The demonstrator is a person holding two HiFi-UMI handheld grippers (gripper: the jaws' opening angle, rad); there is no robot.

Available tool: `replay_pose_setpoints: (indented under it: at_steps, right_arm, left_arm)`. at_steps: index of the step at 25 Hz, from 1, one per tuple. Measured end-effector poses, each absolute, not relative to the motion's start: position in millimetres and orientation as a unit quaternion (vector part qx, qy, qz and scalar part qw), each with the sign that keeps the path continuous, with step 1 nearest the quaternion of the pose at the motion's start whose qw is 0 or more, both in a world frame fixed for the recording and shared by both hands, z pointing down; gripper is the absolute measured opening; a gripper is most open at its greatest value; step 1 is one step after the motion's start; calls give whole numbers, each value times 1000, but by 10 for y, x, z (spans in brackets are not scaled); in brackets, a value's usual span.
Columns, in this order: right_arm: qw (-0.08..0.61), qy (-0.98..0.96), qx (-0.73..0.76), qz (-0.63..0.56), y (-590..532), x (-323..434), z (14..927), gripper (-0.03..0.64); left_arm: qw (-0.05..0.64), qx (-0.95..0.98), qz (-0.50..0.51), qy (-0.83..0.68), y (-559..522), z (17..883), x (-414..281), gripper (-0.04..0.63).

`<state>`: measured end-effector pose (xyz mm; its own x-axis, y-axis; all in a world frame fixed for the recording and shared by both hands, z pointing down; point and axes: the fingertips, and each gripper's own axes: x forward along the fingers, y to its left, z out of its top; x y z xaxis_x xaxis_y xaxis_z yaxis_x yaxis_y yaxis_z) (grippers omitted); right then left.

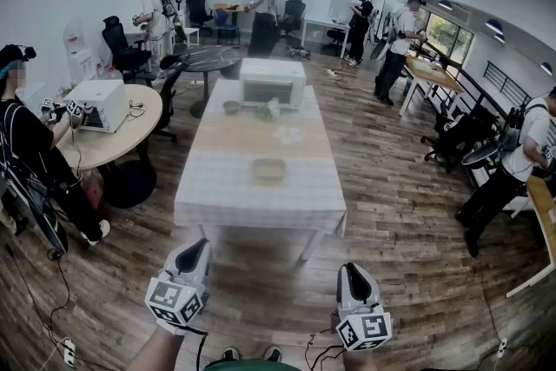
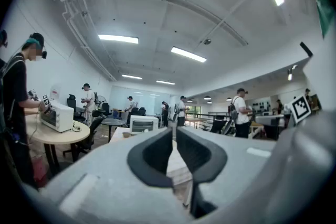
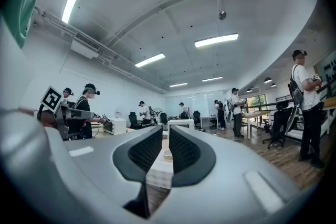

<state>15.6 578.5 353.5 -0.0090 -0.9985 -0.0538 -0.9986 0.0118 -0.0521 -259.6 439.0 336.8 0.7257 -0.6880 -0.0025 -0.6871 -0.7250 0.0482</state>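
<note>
Near the front edge of the long cloth-covered table [image 1: 217,187], a shallow green dish [image 1: 268,170] sits alone and roughly central, where either side could get to it. Farther along the table lie a small bowl [image 1: 231,107] and a crumpled green item [image 1: 268,109], and a white countertop oven [image 1: 272,82] stands at the far end.

We hold both grippers low and short of the table, well apart from its near edge and aimed toward it. We judge that nothing is within reach from this stance.

The left gripper [image 1: 198,246] has its dark fingers [image 2: 152,157] brought together at the tips, with nothing between them. The right gripper [image 1: 351,269] shows its ribbed pads [image 3: 144,152] almost meeting. Only a thin slit is left, through which we see the table, and they grip nothing. Neither touches anything.
</note>
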Motion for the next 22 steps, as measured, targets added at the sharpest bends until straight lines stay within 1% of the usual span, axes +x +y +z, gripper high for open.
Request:
replay_pose_setpoints:
  at_steps: [14, 18, 19, 21, 22]
  right_arm:
    - [52, 713, -699, 11, 5735, 759, 3415, 40]
    - [53, 722, -689, 17, 5734, 862, 3461, 43]
    - [53, 723, -688, 17, 5726, 890, 3477, 50]
    - [56, 724, -688, 10, 5679, 944, 3508, 106]
    - [57, 725, -687, 9, 5642, 968, 3513, 118]
  left_arm:
    - [8, 922, -15, -386, 4450, 3215, -2060, 21]
    - [5, 918, -13, -396, 4493, 3259, -1969, 37]
    - [4, 917, -11, -399, 4491, 3277, -1949, 46]
    - [6, 915, -9, -403, 4451, 3293, -1920, 83]
    - [7, 915, -7, -404, 4414, 3301, -1904, 103]
